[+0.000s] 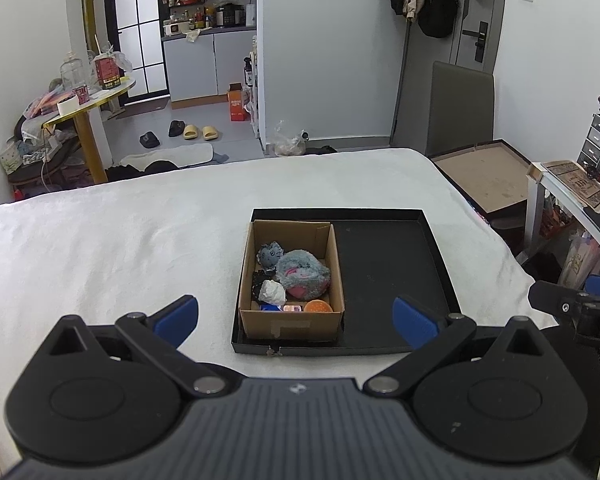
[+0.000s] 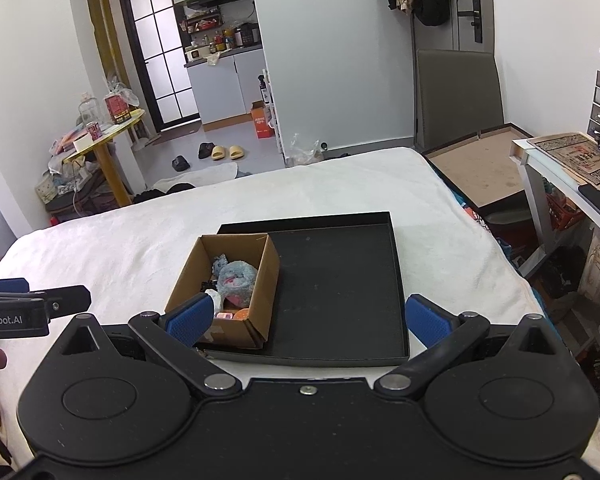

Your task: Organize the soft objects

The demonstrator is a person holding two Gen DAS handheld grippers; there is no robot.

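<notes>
Cardboard box (image 1: pixel 292 280), at nine o'clock in the black tray (image 1: pixel 396 276) on the bed (image 1: pixel 112 236), gathers the soft toys (image 1: pixel 300 272), likely for easy sorting, while the left hand-held gripper (image 1: pixel 296 318) and right hand-held gripper (image 2: pixel 308 318) hover at six o'clock, spread wide and empty.

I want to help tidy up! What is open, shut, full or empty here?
Left tool: open, holding nothing.
Right tool: open, holding nothing.
Box: open on top, toys inside.
Tray: box sits in its left half, right half bare.
Grey plush: lying in the box.
Orange ball: in the box's near corner.
</notes>
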